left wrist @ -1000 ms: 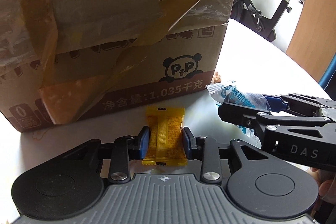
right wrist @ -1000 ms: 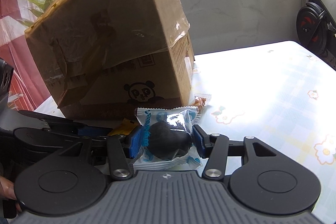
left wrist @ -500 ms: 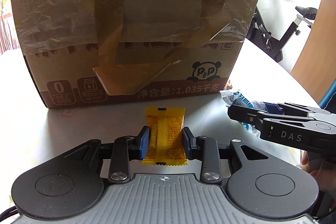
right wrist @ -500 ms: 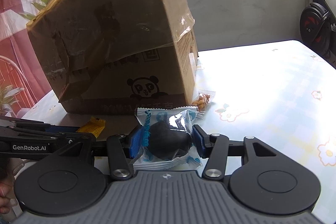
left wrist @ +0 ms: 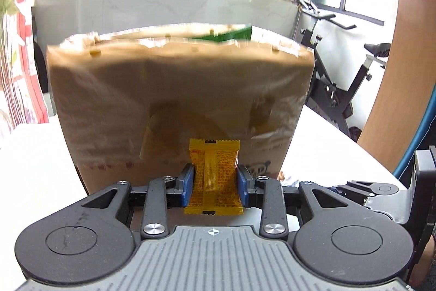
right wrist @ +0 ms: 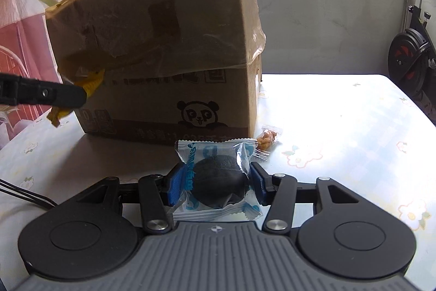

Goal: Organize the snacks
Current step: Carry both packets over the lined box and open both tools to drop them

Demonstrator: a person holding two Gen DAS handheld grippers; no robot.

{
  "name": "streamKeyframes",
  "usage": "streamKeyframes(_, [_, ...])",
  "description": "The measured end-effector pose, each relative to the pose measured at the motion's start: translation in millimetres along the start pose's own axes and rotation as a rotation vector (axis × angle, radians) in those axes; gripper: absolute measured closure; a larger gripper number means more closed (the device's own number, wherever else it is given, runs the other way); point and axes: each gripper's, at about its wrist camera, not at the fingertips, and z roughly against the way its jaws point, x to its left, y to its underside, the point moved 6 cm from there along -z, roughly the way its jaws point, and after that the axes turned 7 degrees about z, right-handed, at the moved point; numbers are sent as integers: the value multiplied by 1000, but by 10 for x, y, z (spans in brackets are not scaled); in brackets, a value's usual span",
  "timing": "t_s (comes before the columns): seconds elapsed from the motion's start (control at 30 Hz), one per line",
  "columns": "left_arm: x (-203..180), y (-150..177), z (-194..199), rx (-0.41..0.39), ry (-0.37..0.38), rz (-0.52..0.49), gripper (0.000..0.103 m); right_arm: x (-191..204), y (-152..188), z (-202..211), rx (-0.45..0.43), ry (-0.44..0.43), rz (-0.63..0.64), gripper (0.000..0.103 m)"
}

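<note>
The left claw (left wrist: 215, 185) is squeezed tight on a yellow pack (left wrist: 214, 176), held up in the air in front of the box (left wrist: 177, 105). The blue pads (left wrist: 186, 184) press on both sides of the pack. The right claw (right wrist: 215, 186) is closed on a clear pack (right wrist: 216, 179) with a dark round cake inside, and it sits lower, near the tabletop (right wrist: 340, 127). The box is big and brown with a panda on it, and it stands on the tabletop. Its top looks open, and something green (left wrist: 226, 35) peeks out over the rim. One more small snack (right wrist: 266, 139) lies on the tabletop just beside the box corner. I think the step now is carrying both packs to the box to put them in. Next, the left claw needs to go up higher than the rim, move over the open top, and then let go so the yellow pack drops in. The right claw has farther to climb, so it should go after. The flap on the front of the box sticks out, so the claws should take care not to bump it.
</note>
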Motion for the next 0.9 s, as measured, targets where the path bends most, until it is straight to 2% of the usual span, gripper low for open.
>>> streamKeyframes(0.1, [48, -275, 209, -84, 10, -17, 68, 53, -247, 197, -82, -6, 6, 50])
streamKeyframes(0.23, [132, -631, 416, -178, 10, -29, 68, 150, -739, 465, -224, -24, 40, 50])
streamKeyframes(0.33, [263, -865, 463, -223, -16, -15, 68, 259, -1161, 537, -312, -55, 80, 50])
streamKeyframes(0.43, [441, -1080, 432, -244, -46, 4, 68, 406, -1555, 460, -357, -86, 125, 50])
streamKeyframes(0.6, [666, -1339, 173, -208, -102, 28, 68, 594, -2049, 72, -372, -94, 178, 50])
streamKeyframes(0.7, [760, -1432, -5, -191, -146, 19, 68, 649, -2179, -173, -337, -71, 179, 50])
streamKeyframes(0.8, [814, -1428, -119, -168, -159, 29, 65, 661, -2209, -355, -290, -79, 140, 49])
streamKeyframes(0.87, [799, -1425, -175, -154, -162, 43, 56, 652, -2182, -430, -262, -84, 123, 47])
streamKeyframes(0.9, [806, -1421, -209, -153, -157, 53, 45, 642, -2161, -425, -260, -86, 121, 40])
